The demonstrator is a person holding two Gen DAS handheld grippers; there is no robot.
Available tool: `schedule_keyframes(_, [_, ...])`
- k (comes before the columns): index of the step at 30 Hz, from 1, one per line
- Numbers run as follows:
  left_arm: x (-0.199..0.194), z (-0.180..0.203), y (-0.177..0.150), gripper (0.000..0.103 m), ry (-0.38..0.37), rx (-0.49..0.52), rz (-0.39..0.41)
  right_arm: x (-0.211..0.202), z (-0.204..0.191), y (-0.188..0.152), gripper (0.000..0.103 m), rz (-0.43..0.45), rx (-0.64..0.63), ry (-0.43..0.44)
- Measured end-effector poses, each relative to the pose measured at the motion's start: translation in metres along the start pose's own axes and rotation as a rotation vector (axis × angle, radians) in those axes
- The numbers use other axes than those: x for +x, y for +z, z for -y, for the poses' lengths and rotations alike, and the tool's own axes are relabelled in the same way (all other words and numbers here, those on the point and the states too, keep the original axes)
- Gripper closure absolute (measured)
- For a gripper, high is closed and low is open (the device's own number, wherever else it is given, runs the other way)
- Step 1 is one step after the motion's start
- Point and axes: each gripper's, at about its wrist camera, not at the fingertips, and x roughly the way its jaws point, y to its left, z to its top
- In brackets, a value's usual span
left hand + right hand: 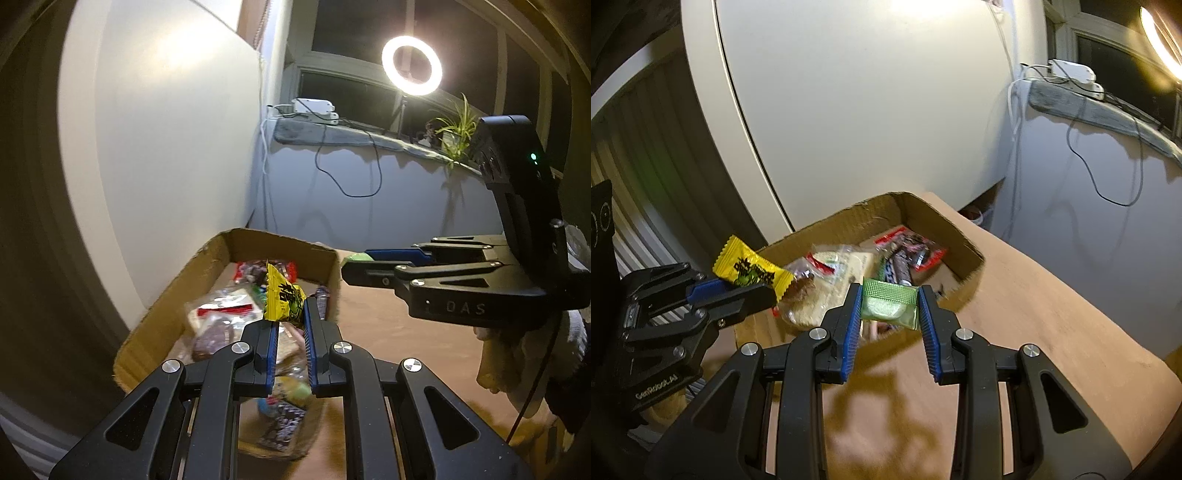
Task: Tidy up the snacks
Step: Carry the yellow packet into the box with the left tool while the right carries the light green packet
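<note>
My left gripper [290, 314] is shut on a yellow candy packet [282, 297] and holds it above the open cardboard box [162, 299]. The box holds several wrapped snacks [221, 317]. My right gripper [889, 295] is shut on a small green snack packet [889, 303], held just above the box's near rim [971, 266]. In the right wrist view the left gripper [738, 291] comes in from the left with the yellow packet [751, 271] over the box. In the left wrist view the right gripper [354, 264] reaches in from the right, level with the box's far wall.
The box stands on a brown table [1052, 325] beside a white cabinet [868, 110]. A windowsill [369, 136] behind carries a white device [314, 109], hanging cables, a plant [456, 133] and a lit ring light [412, 65].
</note>
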Motion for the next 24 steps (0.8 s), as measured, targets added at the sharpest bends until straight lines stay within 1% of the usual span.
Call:
schedule_keyframes(9, [0.005, -0.016, -0.004, 0.092, 0.02, -0.022, -0.015, 0.029, -0.005, 0.015, 0.072, -0.02, -0.003, 0.04])
schedule_keyframes(24, [0.008, -0.021, -0.003, 0.091, 0.03, -0.035, -0.024, 0.055, -0.005, 0.028, 0.071, -0.047, -0.003, 0.058])
